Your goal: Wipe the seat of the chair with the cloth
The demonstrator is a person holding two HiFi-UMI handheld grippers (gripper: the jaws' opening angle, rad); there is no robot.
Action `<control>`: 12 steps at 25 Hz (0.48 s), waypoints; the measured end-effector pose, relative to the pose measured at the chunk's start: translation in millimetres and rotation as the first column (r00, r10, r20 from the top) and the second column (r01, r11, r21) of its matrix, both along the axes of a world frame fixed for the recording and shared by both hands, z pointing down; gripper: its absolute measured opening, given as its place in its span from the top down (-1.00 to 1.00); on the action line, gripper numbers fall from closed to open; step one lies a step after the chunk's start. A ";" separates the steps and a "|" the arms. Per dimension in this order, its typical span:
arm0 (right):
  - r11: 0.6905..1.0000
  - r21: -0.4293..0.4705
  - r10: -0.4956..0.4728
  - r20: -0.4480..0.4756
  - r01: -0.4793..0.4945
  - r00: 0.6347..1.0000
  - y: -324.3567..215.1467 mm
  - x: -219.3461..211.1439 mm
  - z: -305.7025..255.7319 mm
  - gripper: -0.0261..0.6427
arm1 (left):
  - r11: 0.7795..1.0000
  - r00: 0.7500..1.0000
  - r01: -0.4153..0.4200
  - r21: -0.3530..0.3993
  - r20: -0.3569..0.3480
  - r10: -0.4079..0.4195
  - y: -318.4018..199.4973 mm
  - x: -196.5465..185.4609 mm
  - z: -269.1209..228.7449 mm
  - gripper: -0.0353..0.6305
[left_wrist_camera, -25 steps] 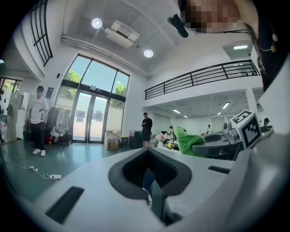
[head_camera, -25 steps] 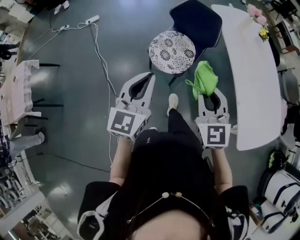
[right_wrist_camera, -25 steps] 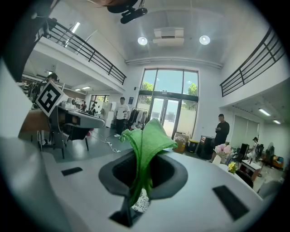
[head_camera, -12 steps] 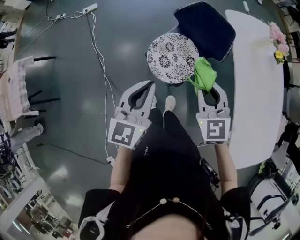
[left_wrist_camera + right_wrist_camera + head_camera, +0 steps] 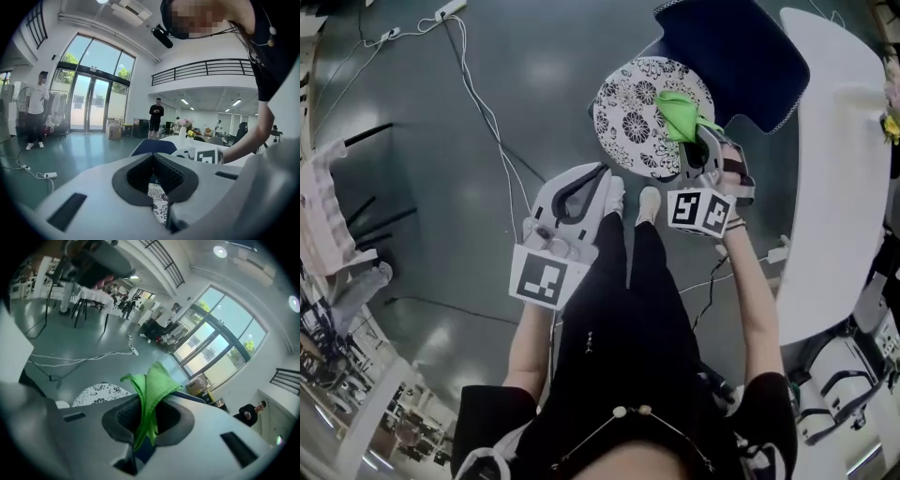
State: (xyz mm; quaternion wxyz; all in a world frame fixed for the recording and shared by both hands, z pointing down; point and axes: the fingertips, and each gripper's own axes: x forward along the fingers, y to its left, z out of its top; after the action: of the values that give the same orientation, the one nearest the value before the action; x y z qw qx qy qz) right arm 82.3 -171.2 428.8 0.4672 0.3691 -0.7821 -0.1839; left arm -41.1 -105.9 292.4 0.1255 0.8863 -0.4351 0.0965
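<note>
Over seat, right part: green cloth, bunched, clamped between right gripper jaws, free end ahead of the tips. Left gripper: jaws together, empty, near seat's front edge.

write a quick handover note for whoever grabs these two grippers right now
Right gripper: jaws shut on the green cloth, which sticks out past the tips.
Left gripper: jaws together, empty, held low to the left of the seat.
Where things are: the cloth is over the right part of the round patterned seat; whether it touches the seat cannot be told.
Done: the cloth is gripped and at the seat.
Left: press the cloth down and wipe across the whole seat.
</note>
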 end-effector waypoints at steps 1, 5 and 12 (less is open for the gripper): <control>1.000 0.004 -0.016 -0.035 0.017 0.999 -14.3 -5.4 21.3 0.77 | 1.000 1.000 0.009 -0.008 -0.001 -0.009 -5.3 -4.8 8.8 0.88; 0.993 -0.017 -0.116 -0.194 0.115 0.974 -54.6 -27.2 89.7 0.77 | 0.996 0.998 0.040 -0.078 -0.036 -0.043 -7.4 -17.2 41.9 0.88; 0.961 -0.060 -0.267 -0.469 0.271 0.842 -105.4 -48.0 200.7 0.77 | 0.968 0.995 0.088 -0.234 -0.019 -0.096 3.0 -42.4 98.3 0.88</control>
State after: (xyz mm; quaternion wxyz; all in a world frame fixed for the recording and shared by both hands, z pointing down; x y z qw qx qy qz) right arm 34.2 -276.6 629.5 0.6116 0.2016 -0.6876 -0.3353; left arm -83.5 -103.0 390.7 0.2393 0.8458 -0.4595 0.1274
